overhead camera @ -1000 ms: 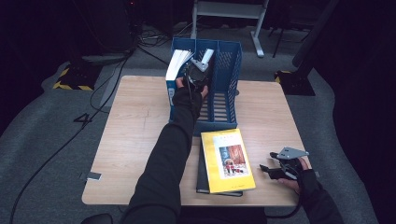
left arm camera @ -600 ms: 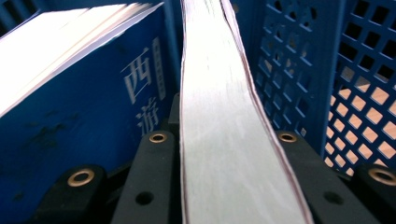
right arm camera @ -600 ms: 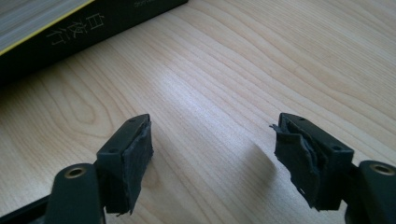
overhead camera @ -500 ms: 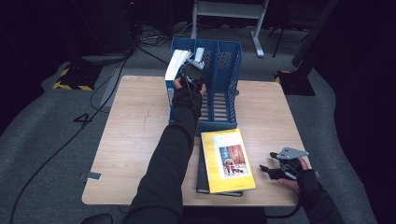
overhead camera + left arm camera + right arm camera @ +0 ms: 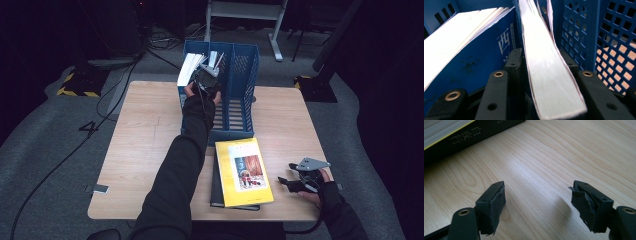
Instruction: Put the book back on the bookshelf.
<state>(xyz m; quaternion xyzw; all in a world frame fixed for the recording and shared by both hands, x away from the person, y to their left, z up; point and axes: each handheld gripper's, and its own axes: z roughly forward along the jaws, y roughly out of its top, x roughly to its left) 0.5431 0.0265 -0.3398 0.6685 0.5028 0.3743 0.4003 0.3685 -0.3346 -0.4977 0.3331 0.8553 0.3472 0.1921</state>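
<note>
Placing step: left claw (image 5: 544, 82), just been opening, loose around thin white-edged book (image 5: 546, 75) inside blue plastic file rack (image 5: 240, 75). Right claw (image 5: 539, 205) spread, empty. Next: withdraw, fetch yellow book (image 5: 243, 171).

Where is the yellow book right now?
In the high view, the yellow book lies flat on a dark book near the table's front edge, just in front of the blue file rack and left of the right gripper.

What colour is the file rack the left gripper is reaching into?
Blue, with perforated walls; the file rack shows best in the high view.
</note>
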